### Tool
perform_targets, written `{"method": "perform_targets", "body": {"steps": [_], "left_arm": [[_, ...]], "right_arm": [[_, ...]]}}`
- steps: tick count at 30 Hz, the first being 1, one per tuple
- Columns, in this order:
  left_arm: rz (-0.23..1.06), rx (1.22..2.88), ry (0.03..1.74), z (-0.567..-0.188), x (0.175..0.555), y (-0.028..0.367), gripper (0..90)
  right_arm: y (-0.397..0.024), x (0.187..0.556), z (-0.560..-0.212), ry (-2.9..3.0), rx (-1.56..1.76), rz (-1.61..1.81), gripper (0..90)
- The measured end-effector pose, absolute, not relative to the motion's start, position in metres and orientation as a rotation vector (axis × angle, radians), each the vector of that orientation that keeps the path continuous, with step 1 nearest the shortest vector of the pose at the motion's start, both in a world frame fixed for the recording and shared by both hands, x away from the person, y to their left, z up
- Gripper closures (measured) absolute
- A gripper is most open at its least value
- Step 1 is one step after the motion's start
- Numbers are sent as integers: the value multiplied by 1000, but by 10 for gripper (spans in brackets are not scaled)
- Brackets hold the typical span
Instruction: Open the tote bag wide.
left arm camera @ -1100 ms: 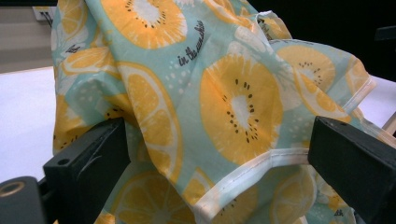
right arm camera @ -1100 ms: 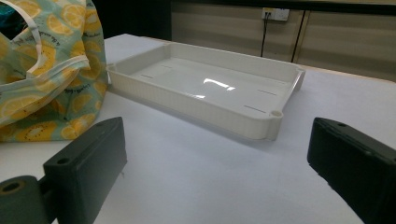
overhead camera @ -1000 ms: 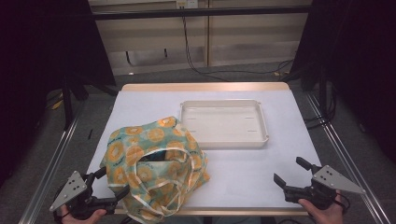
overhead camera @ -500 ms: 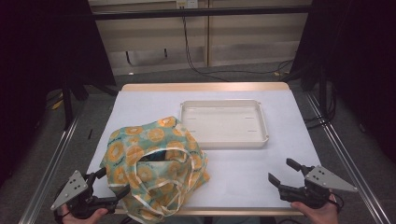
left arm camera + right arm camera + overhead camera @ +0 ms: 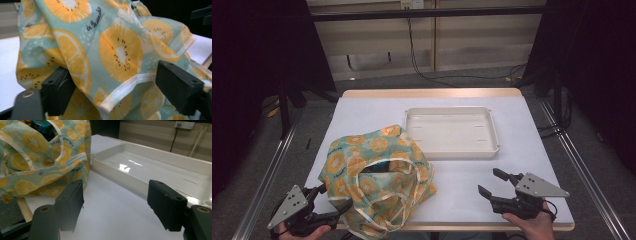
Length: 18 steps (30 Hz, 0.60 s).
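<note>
Tray (image 5: 452,132) bare inside; bag (image 5: 377,175) holds dark item, unidentifiable.

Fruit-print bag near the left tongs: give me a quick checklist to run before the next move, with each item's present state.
1. Fruit-print bag lies on the table, part over the near edge: ok.
2. Bag fabric between the left tongs, which have just been closing: ok.
3. Left pads pressing the fabric: not ok, a gap shows at the right-hand pad.
4. Right tongs empty, also closing: ok.
5. White tray empty: ok.
6. Bag's contents: cannot tell.
</note>
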State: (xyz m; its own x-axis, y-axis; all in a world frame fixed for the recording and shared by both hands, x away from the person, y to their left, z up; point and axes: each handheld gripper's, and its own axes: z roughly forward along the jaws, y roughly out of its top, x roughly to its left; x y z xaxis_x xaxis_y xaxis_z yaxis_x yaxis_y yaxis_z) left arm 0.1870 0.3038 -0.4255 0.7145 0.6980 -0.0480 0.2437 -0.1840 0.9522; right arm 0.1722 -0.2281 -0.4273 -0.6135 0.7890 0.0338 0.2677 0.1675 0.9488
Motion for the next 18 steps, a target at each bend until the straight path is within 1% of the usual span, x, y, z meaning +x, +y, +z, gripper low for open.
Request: {"method": "perform_targets", "body": {"steps": [4, 5, 9, 13, 15, 18], "left_arm": [[460, 1752, 742, -425, 186, 304, 230], [452, 1760, 727, -423, 186, 305, 252], [441, 1766, 729, -421, 186, 306, 301], [436, 1771, 716, -417, 185, 307, 376], [410, 1752, 713, -414, 185, 306, 455], [411, 1780, 680, -409, 185, 304, 579]], "right_arm": [[-216, 179, -423, 2002, 969, 1482, 307], [-206, 185, -420, 2028, 940, 1497, 328], [-188, 194, -414, 2077, 874, 1535, 378], [-167, 204, -406, 2117, 806, 1572, 439], [-156, 210, -403, 2134, 771, 1581, 471], [-142, 218, -400, 2166, 725, 1588, 511]]}}
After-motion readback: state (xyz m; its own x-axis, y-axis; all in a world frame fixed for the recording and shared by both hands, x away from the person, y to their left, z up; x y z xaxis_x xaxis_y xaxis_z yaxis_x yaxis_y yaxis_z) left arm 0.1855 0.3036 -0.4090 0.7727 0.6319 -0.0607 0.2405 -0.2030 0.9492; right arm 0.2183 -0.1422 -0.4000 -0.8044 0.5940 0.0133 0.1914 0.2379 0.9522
